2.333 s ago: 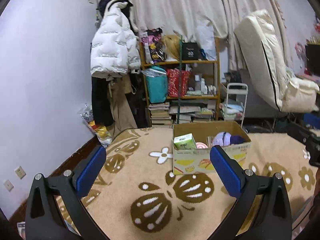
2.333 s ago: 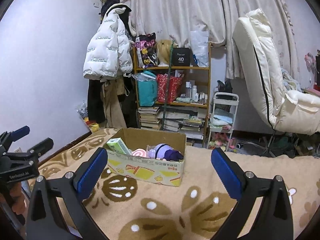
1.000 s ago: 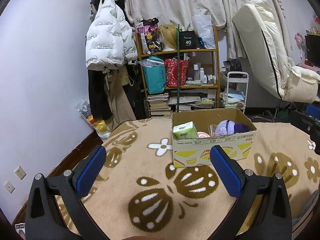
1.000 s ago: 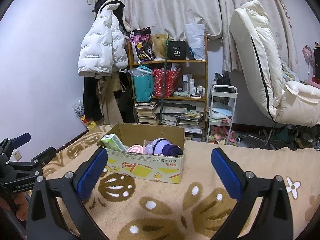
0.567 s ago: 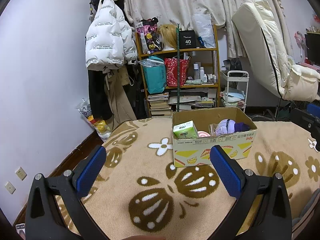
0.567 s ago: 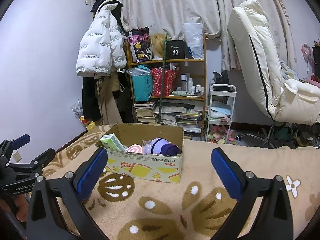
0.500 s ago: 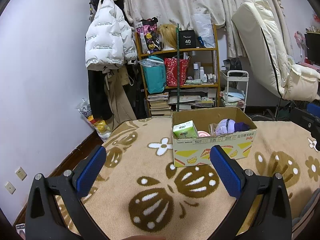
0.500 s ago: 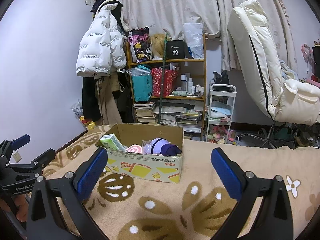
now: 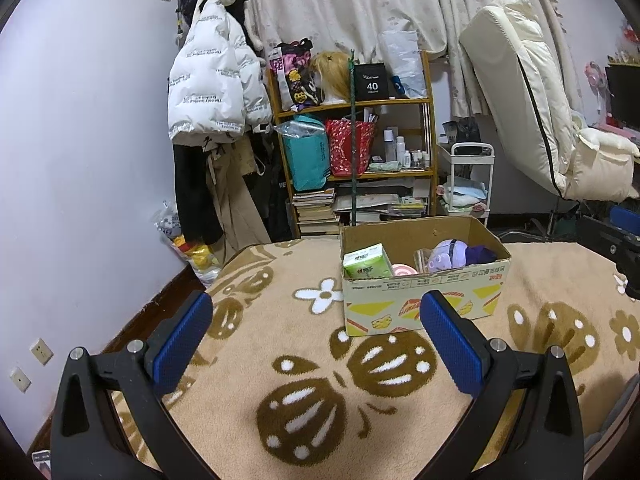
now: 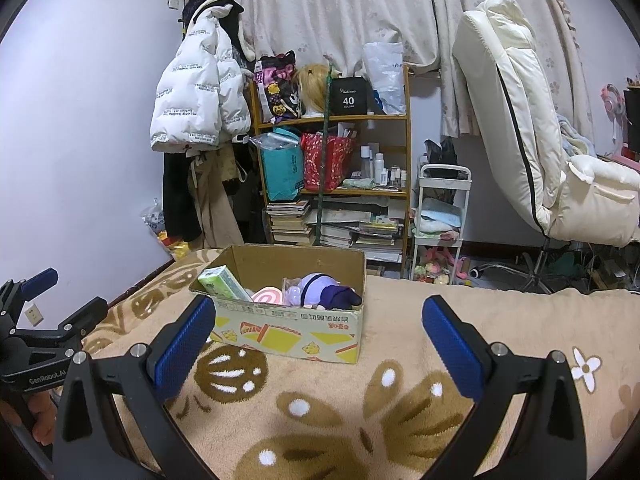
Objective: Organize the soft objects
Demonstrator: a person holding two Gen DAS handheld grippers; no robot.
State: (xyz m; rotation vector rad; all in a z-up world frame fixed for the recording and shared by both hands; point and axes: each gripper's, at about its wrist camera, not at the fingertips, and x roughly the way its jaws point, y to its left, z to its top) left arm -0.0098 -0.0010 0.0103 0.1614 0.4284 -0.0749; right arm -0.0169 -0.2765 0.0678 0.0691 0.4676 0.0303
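Shifted only a little against the earlier frames, with the cardboard box [image 9: 424, 280] now slightly nearer and the room a touch lower in both views. Ahead of the left claw [image 9: 316, 340] and right claw [image 10: 316, 344], both spread wide and holding nothing, probably readied for a reach into or a retreat from the box on the patterned blanket [image 9: 280, 360]. Inside: green tissue pack [image 10: 224, 283] leaning, long axis tilted up-left; purple plush doll [image 10: 320, 289] lying crosswise; pink round item [image 10: 268, 296] between.
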